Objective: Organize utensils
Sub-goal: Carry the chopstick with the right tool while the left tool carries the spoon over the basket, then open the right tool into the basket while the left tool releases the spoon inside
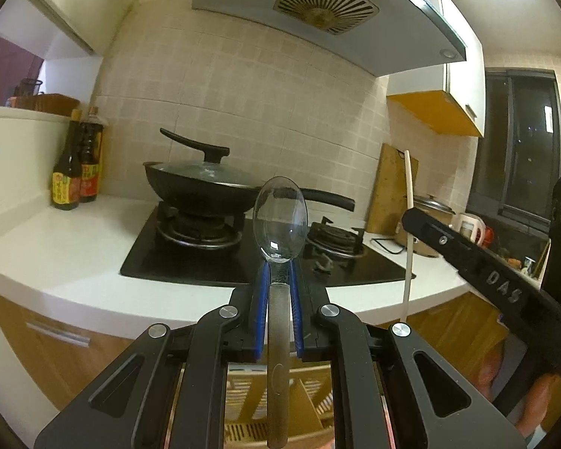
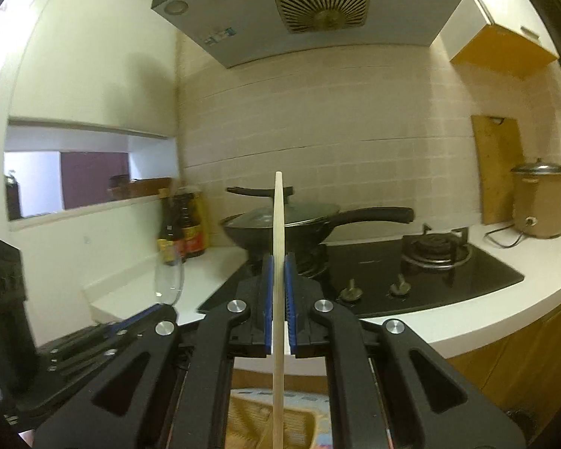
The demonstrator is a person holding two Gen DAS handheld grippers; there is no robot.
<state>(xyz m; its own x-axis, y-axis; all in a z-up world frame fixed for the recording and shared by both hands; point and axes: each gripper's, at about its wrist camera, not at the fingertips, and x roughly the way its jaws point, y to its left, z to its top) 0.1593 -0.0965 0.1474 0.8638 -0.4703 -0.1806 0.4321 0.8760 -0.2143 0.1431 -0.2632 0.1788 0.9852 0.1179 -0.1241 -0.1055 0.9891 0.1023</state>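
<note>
My left gripper (image 1: 279, 267) is shut on a metal spoon (image 1: 280, 220), bowl up, handle running down between the blue pads; it also shows in the right wrist view (image 2: 169, 278). My right gripper (image 2: 279, 258) is shut on a pale flat utensil, a chopstick or thin spatula (image 2: 278, 217), held upright; it also shows in the left wrist view (image 1: 408, 205) beside the right gripper's finger (image 1: 467, 250). A yellow slotted utensil basket (image 2: 250, 426) lies below both grippers (image 1: 243, 408).
A black gas hob (image 2: 374, 280) carries a lidded wok (image 2: 291, 224) on a white counter (image 1: 56, 247). Two sauce bottles (image 1: 76, 164) stand at the left. A cutting board (image 2: 499, 168) and cooker pot (image 2: 538, 198) stand at the right. A range hood (image 2: 299, 11) hangs above.
</note>
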